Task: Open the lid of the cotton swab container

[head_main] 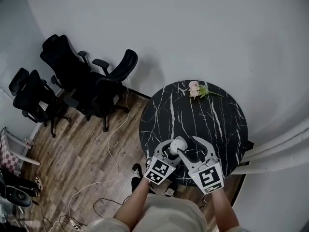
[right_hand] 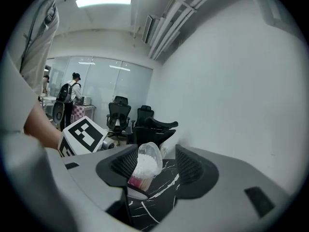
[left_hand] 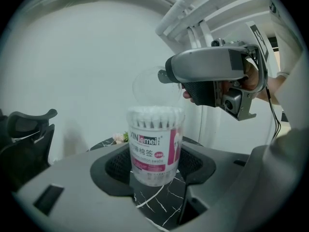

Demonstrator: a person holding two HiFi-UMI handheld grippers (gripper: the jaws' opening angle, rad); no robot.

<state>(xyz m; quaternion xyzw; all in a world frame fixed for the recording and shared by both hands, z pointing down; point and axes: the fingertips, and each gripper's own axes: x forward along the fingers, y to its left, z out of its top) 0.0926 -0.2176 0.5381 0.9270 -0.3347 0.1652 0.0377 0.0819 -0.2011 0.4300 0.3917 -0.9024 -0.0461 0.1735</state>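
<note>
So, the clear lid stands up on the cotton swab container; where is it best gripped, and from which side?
Probably the lid at its free top edge, coming from above, with one jaw on each flat face. It is a thin disc standing nearly upright, and its lower edge meets the rim of the cotton swab container. The left gripper clamps the container's sides, so those are taken.

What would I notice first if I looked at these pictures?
Probably the cotton swab container, packed with white swabs, its clear lid flipped up, standing near the front edge of the round black marble table, held by the left gripper. The right gripper hovers open close by, and a pink flower lies at the table's far edge.
</note>
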